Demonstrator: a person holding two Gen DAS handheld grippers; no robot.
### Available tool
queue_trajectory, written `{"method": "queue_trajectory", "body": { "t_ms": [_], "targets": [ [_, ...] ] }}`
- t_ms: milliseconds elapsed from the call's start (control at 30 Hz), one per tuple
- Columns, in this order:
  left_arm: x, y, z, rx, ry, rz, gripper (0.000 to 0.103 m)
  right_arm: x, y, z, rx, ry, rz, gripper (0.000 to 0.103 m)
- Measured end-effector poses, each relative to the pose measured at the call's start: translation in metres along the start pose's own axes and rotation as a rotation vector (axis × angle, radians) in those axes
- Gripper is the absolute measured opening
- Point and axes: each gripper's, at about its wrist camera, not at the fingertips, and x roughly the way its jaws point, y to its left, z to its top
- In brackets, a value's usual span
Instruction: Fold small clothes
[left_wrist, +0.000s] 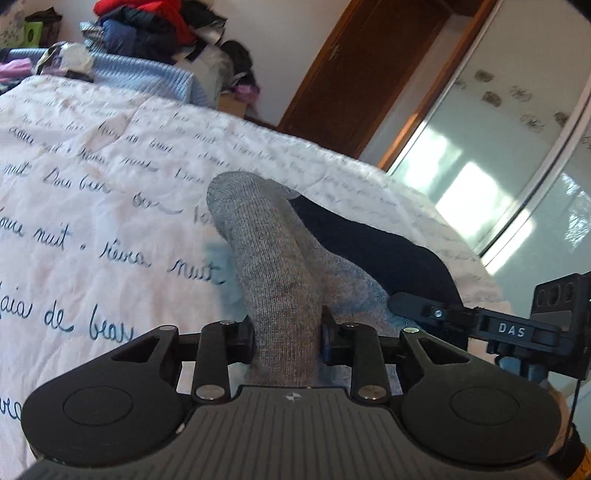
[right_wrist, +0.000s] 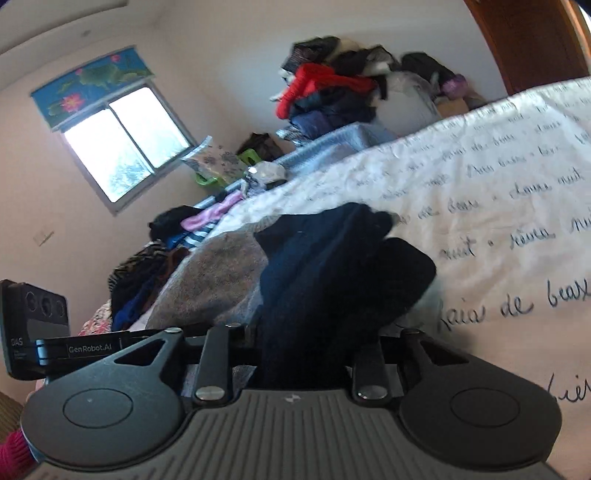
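Note:
A grey knit sock (left_wrist: 266, 251) lies lengthwise on the white bedspread (left_wrist: 92, 177) printed with blue script. My left gripper (left_wrist: 288, 332) is shut on its near end. A dark navy sock (left_wrist: 362, 243) lies beside it on the right. In the right wrist view the navy sock (right_wrist: 332, 266) bunches up between the jaws of my right gripper (right_wrist: 303, 350), which is shut on it. The grey sock (right_wrist: 218, 280) lies to its left there. The right gripper's body (left_wrist: 517, 328) shows at the left wrist view's right edge.
A heap of clothes (right_wrist: 332, 85) is piled at the bed's far end, with a blue quilt (left_wrist: 147, 77) under it. More clothes (right_wrist: 177, 240) lie along the bed's left side. A mirrored wardrobe door (left_wrist: 498, 155) and a wooden door (left_wrist: 362, 74) stand beyond the bed.

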Motion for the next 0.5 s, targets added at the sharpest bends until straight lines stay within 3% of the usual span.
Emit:
{"method": "queue_trajectory", "body": {
  "t_ms": [33, 67, 100, 233, 400, 467, 500],
  "targets": [
    [0.005, 0.005, -0.002, -0.004, 0.009, 0.046, 0.033, 0.004, -0.007, -0.003, 0.024, 0.021, -0.046, 0.043],
    [0.003, 0.009, -0.004, -0.010, 0.006, 0.055, 0.035, 0.004, -0.012, -0.006, 0.047, 0.038, -0.083, 0.053],
    [-0.002, 0.012, -0.007, -0.022, -0.004, 0.038, 0.037, -0.002, -0.018, -0.013, 0.075, 0.038, -0.075, 0.057],
    [-0.038, 0.018, -0.024, -0.029, -0.013, -0.019, 0.065, -0.035, -0.035, -0.036, 0.191, 0.043, 0.092, 0.075],
    [-0.063, 0.019, -0.060, -0.078, 0.087, -0.169, 0.080, -0.061, -0.038, -0.074, 0.250, 0.133, 0.221, 0.075],
    [-0.061, 0.018, -0.074, -0.075, 0.121, -0.172, 0.069, -0.065, -0.031, -0.085, 0.221, 0.142, 0.201, 0.065],
    [-0.058, 0.017, -0.078, -0.071, 0.135, -0.161, 0.045, -0.066, -0.027, -0.087, 0.205, 0.146, 0.175, 0.056]
  ]
}}
